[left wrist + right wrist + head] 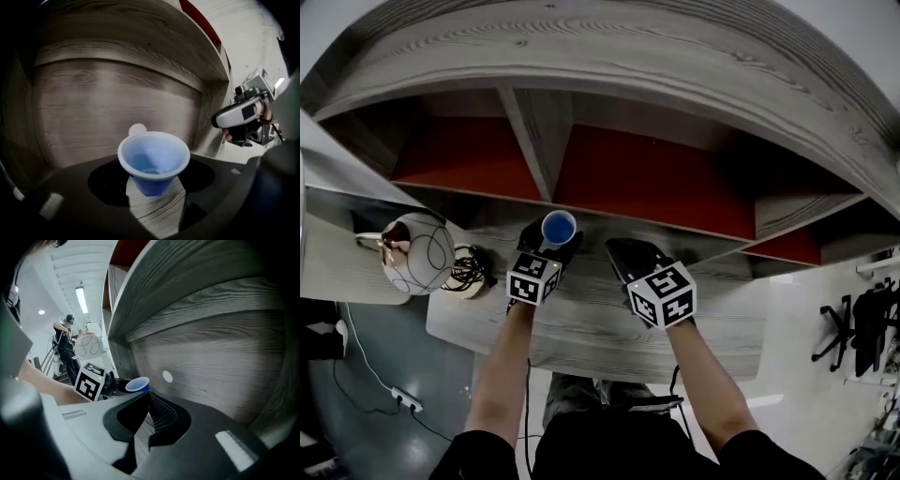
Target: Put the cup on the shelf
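Observation:
The blue cup (559, 228) stands upright, mouth up, between the jaws of my left gripper (553, 244), which is shut on it. In the left gripper view the cup (153, 160) hangs just above a grey wooden board, in front of a wooden wall. My right gripper (623, 251) is beside it on the right, shut, with nothing in it. In the right gripper view its jaws meet at the tip (149, 395), and the cup (138, 385) shows to the left. The shelf (530, 131) has open compartments with red backs (647, 178) right ahead of both grippers.
A wooden desk top (581, 323) lies below the grippers. At its left end sit a white round object (414, 251) and a coil of cable (469, 267). A power strip (405, 401) lies on the floor at left; dark chairs (853, 328) stand at right.

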